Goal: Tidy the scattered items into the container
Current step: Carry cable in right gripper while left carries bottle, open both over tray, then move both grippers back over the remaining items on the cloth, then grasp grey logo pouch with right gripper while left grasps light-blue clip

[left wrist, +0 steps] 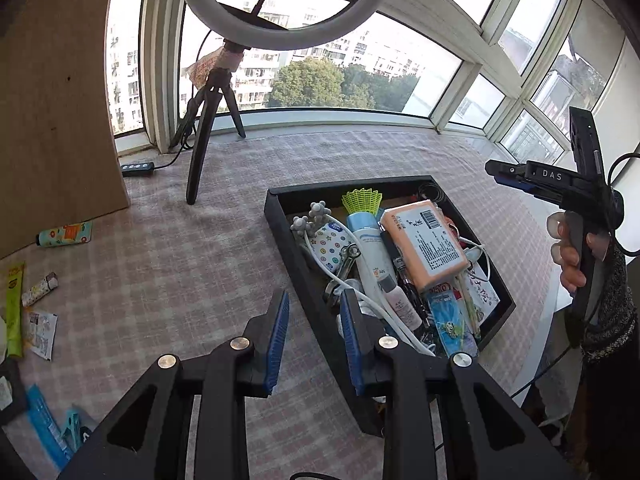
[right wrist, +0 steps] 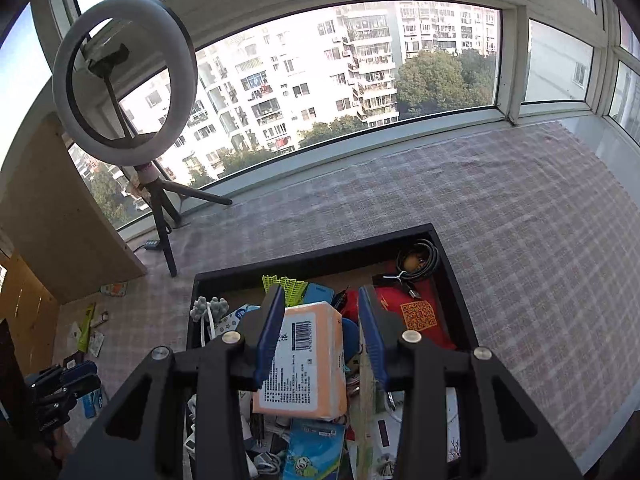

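A black box [left wrist: 276, 204] [right wrist: 312, 256] on the checked cloth holds a heap of small items, with an orange tissue pack [left wrist: 424, 244] [right wrist: 308, 360] lying on top. My left gripper [left wrist: 315, 294] hangs open over the box's left rim, nothing between its blue pads. My right gripper [right wrist: 320, 288] [left wrist: 496, 172] is open above the box, and the tissue pack lies loose below its fingers. On the cloth at far left lie a patterned tube [left wrist: 64, 235], a green tube [left wrist: 14, 308], a sachet [left wrist: 40, 334] and a blue packet [left wrist: 44, 420].
A ring light on a black tripod [left wrist: 208, 128] stands at the back left beside a wooden board [left wrist: 52, 100]. A cable switch [left wrist: 138, 168] lies by the window sill. A hand [left wrist: 568, 256] holds the right gripper's handle. Checked cloth stretches right of the box.
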Action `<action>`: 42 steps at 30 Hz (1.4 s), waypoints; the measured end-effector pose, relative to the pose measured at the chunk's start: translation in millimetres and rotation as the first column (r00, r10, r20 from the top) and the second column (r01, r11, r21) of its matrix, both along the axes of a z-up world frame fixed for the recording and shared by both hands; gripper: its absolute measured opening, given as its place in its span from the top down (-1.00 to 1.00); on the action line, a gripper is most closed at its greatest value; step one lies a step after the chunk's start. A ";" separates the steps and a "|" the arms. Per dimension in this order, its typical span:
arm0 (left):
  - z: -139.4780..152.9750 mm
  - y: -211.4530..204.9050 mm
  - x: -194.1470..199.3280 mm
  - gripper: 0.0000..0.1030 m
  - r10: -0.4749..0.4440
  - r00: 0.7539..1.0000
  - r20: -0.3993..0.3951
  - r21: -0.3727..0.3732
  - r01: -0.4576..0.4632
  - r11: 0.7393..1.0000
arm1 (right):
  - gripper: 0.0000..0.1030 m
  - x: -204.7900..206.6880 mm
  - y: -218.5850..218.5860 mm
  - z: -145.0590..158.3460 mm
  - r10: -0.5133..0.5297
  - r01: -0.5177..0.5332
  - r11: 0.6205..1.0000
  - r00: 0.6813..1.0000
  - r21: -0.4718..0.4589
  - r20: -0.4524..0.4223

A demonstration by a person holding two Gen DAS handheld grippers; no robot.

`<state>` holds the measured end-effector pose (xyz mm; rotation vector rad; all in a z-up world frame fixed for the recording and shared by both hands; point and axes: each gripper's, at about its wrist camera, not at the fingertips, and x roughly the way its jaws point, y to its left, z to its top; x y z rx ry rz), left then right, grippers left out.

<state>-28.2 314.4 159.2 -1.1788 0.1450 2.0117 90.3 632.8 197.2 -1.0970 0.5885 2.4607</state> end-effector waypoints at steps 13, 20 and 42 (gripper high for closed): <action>-36.1 -250.8 -27.5 0.53 0.507 0.861 0.029 -0.091 -0.503 0.859 | 0.27 -72.3 -169.2 -34.5 0.372 -0.368 0.925 0.928 -0.095 0.022; -72.6 -306.4 -27.3 0.50 0.588 0.802 0.101 -0.124 -0.577 0.807 | 0.27 -121.7 -325.8 -87.9 0.654 -0.636 0.754 0.748 -0.163 0.112; -132.0 -212.1 -54.4 0.33 0.052 0.998 0.027 -0.317 -0.041 0.947 | 0.26 -174.9 -445.5 -180.5 0.824 -0.781 0.561 0.494 -0.275 0.277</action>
